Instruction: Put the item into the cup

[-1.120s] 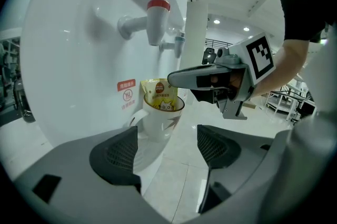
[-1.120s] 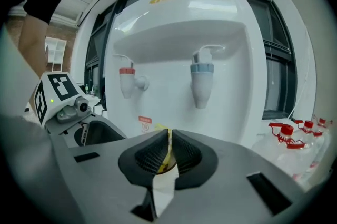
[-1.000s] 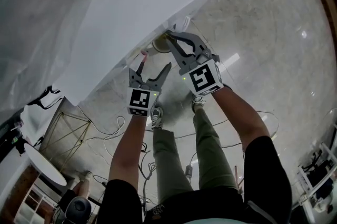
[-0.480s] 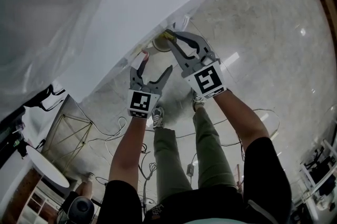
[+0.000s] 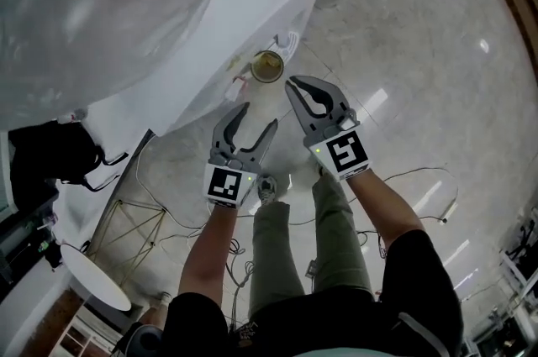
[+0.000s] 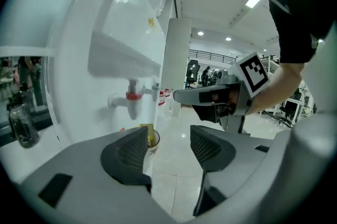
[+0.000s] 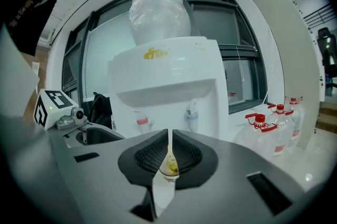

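Seemingly yellow item (image 6: 151,135) already in cup (image 5: 267,66), 11 o'clock off right gripper (image 5: 294,85), nearer hand, jaws closed, empty. Left gripper (image 5: 258,114): cup 1 o'clock, jaws apart, just been closing, nothing between.

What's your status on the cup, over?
Left gripper open, jaws just closing in, nothing between. Right gripper shut, empty. Yellow item sits in the cup at the water dispenser. Nothing in the way.

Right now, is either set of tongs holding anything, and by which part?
Nothing is held. The left tongs stand open, having just closed a little, empty; the right tongs are shut on nothing. A yellow item sits in the cup.
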The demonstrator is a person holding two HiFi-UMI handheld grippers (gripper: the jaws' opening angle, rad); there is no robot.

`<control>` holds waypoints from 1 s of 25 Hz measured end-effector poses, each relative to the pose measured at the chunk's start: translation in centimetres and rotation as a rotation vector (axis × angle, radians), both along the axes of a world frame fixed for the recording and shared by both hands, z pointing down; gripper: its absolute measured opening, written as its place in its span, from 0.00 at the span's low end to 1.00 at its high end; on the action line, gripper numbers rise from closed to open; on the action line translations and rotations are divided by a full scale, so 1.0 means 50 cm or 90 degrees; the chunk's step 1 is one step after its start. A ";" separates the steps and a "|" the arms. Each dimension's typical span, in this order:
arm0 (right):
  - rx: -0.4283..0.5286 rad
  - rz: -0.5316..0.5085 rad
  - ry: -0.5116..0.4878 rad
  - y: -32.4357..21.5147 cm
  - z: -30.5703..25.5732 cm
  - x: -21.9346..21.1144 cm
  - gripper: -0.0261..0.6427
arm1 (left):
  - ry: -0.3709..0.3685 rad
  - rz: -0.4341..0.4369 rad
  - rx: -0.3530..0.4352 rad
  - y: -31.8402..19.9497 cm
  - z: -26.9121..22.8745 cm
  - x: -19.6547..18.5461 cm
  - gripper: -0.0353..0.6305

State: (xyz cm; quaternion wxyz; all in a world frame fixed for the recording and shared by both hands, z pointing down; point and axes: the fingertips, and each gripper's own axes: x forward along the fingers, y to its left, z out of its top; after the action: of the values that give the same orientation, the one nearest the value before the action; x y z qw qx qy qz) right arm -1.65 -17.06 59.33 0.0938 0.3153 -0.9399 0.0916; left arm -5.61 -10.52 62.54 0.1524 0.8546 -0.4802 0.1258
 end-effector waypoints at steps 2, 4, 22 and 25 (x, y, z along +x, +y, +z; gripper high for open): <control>-0.003 0.026 -0.009 0.017 -0.033 0.009 0.11 | 0.008 0.007 0.018 0.010 -0.050 -0.006 0.43; -0.010 0.054 -0.016 0.035 -0.068 0.020 0.11 | 0.014 0.012 0.036 0.022 -0.097 -0.011 0.38; -0.033 0.232 -0.075 0.261 -0.457 0.121 0.11 | 0.032 0.050 0.116 0.229 -0.526 -0.058 0.10; -0.013 0.243 -0.081 0.305 -0.518 0.130 0.11 | 0.038 0.062 0.136 0.271 -0.583 -0.060 0.09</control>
State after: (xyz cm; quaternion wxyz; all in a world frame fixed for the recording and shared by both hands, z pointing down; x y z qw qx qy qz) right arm 4.83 -1.82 33.45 0.0184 0.4803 -0.8661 0.1370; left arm -8.60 3.05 33.39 0.0683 0.8916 -0.4441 0.0557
